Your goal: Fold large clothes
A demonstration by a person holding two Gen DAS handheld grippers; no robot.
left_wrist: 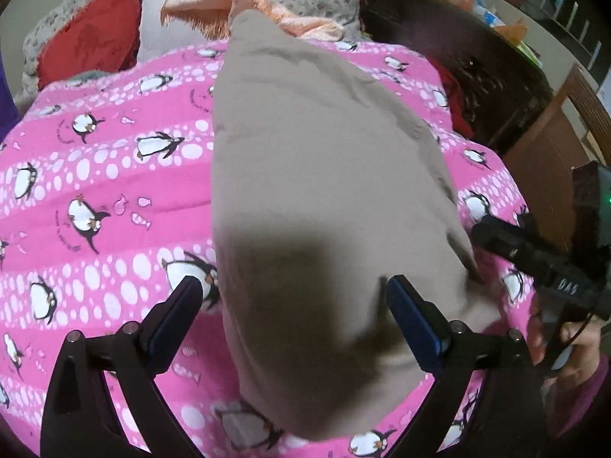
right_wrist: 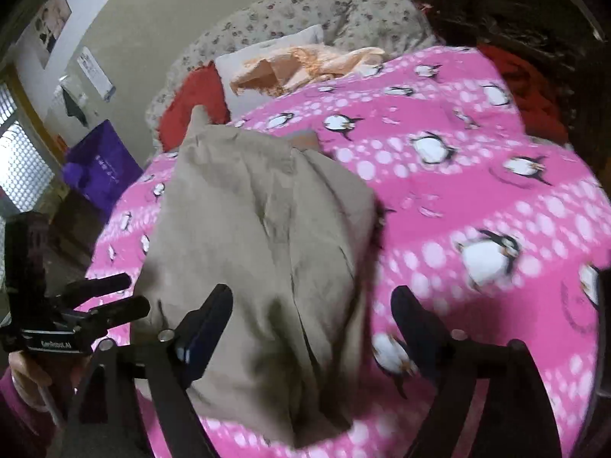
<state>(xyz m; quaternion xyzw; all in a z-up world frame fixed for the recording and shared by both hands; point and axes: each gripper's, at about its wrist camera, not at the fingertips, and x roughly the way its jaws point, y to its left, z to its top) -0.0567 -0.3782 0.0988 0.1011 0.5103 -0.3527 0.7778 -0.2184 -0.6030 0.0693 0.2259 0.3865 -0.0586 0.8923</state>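
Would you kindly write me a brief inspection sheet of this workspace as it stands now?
Surface: pink penguin blanket covering a bed.
Job's things: beige garment lying lengthwise on the blanket, creased.
Clutter: red pillow, white pillow, orange cloth at the head end.
Grippers: left gripper open over the garment's near end; right gripper open, garment edge between its jaws, not pressed.
Cables: nothing seen.
Surroundings: dark wooden furniture, purple bag, window.

A pale wall (right_wrist: 160, 11) with pinned papers, a glass-block window (right_wrist: 21, 164), and dark wooden furniture (left_wrist: 450, 42).
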